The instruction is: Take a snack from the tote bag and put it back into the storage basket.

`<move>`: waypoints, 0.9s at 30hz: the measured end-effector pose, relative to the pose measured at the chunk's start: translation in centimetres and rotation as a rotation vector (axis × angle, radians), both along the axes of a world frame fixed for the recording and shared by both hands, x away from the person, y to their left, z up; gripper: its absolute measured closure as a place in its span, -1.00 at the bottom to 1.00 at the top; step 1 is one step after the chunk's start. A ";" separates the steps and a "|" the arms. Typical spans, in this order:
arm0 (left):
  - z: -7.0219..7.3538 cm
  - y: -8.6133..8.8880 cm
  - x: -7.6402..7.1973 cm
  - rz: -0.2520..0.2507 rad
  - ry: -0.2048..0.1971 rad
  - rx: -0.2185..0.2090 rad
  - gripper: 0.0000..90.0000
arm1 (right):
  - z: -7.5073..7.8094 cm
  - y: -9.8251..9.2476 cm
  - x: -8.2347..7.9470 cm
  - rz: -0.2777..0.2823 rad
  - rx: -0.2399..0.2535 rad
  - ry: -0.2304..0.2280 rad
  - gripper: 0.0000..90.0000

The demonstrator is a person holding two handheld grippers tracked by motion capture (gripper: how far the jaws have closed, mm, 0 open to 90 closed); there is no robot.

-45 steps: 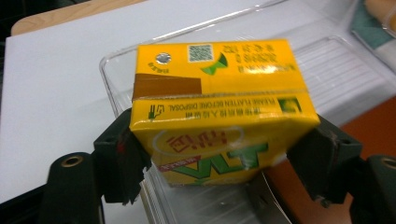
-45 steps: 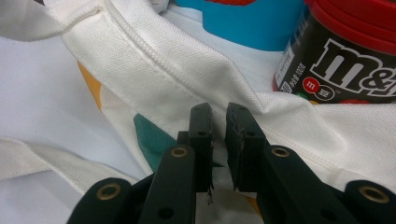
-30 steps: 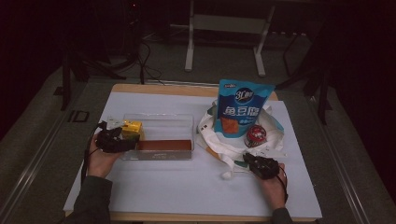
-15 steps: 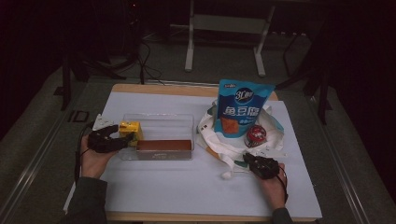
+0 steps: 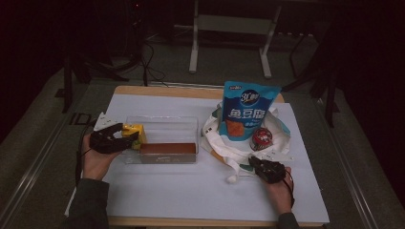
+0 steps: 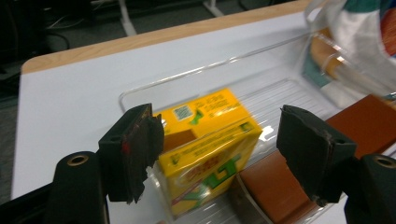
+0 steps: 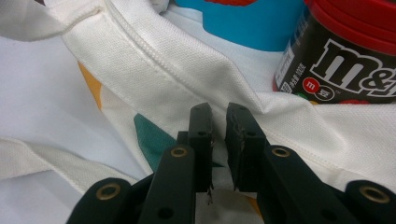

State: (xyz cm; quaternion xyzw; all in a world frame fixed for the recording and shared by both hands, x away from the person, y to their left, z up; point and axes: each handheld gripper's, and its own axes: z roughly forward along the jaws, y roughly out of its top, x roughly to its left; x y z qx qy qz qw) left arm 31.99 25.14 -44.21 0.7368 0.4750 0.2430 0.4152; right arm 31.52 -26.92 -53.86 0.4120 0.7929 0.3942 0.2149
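The left gripper is standing with its jaws wide apart on either side of the yellow cardboard juice carton, the pads not visibly pressing on it, so the carton is sitting loose between them at the left end of the clear plastic tray, just beside the long brown rectangular box lying along the tray's near wall. The carton's long axis is running diagonally away from the jaws, which are bracketing its narrower width, so closing straight in looks like the likely next move. The right gripper is holding its jaws nearly together, seemingly pinching the edge of the white fabric tote bag that is holding the blue snack pouch and the red-lidded chocolate jar. The left hand is far nearer the carton. The left gripper view is showing the gaps beside the carton, which the high view is blurring into one dark shape
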 end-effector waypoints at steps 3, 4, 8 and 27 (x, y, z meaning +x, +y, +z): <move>0.3 -0.3 -0.1 -0.023 0.001 0.001 -0.39 | 0.0 0.0 0.0 0.001 -0.002 -0.001 0.78; 0.4 -0.3 -0.1 -0.043 0.000 -0.013 -0.42 | 0.0 0.0 0.0 0.001 -0.002 0.000 0.78; 0.7 -1.1 -0.4 -0.096 -0.007 -0.011 -0.46 | 0.0 0.1 0.0 0.001 -0.006 -0.001 0.77; 1.4 -3.9 -1.5 -0.210 -0.054 -0.018 -0.14 | 0.0 0.1 0.0 0.003 -0.007 -0.002 0.76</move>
